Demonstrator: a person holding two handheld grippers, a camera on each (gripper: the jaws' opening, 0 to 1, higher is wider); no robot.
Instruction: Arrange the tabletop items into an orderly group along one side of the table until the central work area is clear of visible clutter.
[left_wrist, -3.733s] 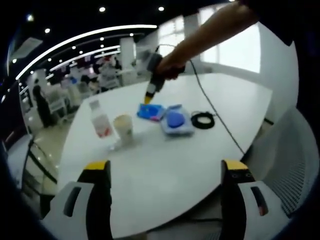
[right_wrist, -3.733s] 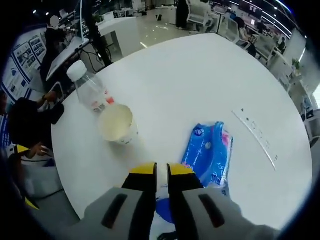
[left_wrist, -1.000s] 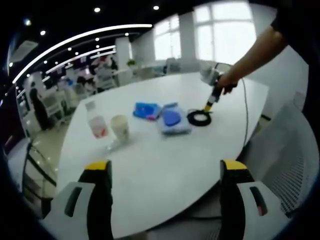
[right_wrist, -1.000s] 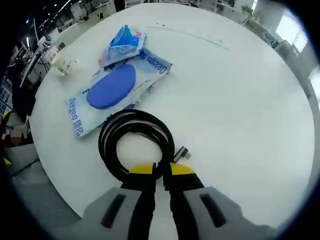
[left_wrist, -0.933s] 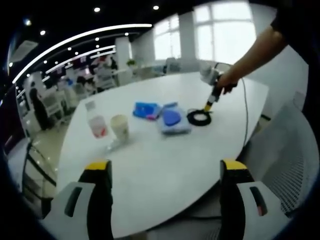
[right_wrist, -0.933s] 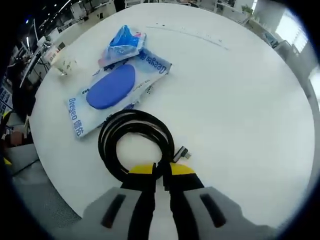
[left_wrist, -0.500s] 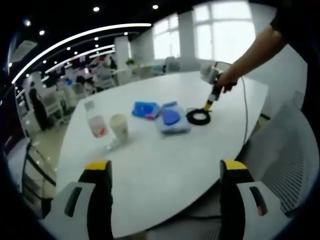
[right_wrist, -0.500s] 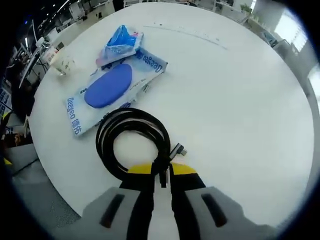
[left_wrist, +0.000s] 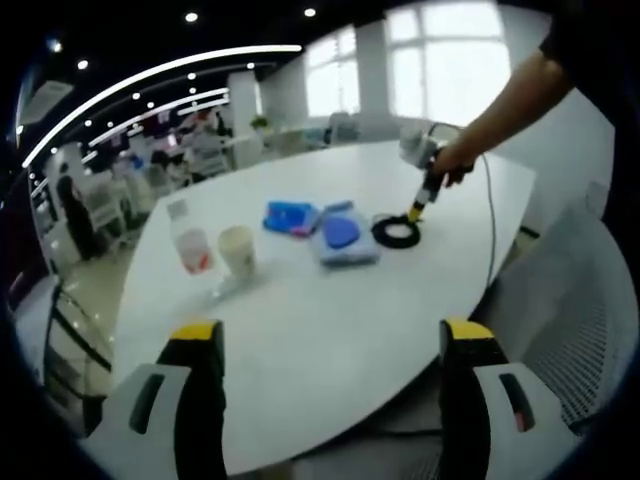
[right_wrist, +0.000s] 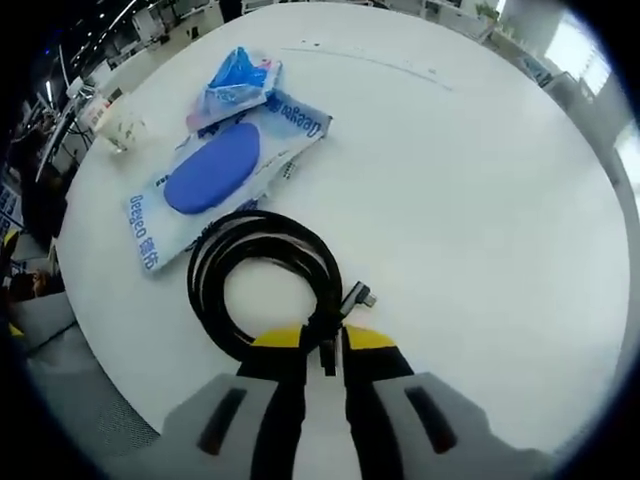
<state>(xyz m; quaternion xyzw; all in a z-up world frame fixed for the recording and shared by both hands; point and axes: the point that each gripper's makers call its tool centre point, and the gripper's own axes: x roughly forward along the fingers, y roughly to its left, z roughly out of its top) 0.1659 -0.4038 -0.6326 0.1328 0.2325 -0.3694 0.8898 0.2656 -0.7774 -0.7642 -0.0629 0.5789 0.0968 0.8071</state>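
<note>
The white round desk (right_wrist: 480, 180) carries all the items, and your left gripper (left_wrist: 330, 400) hangs off its near edge with its fingers (left_wrist: 200, 390) wide apart and nothing between them. In the right gripper view, the largest item is the flat white wipes pack with a blue oval lid (right_wrist: 215, 170), lying near the middle of the desk. The crumpled blue packet (right_wrist: 235, 80) touches the pack's far end. The black coiled cable (right_wrist: 265, 285) lies just beside the pack's near side, flat on the desk. Your right gripper (right_wrist: 322, 352) has its fingers (right_wrist: 368, 340) closed on the coil's near edge, beside the cable's plug end. In the left gripper view, the paper cup (left_wrist: 238, 250) and the clear bottle with the red label (left_wrist: 190, 245) stand upright just beside each other, well apart from the pack (left_wrist: 342, 238), with the cable (left_wrist: 396, 233) on the pack's other side under your right gripper (left_wrist: 415, 212).
</note>
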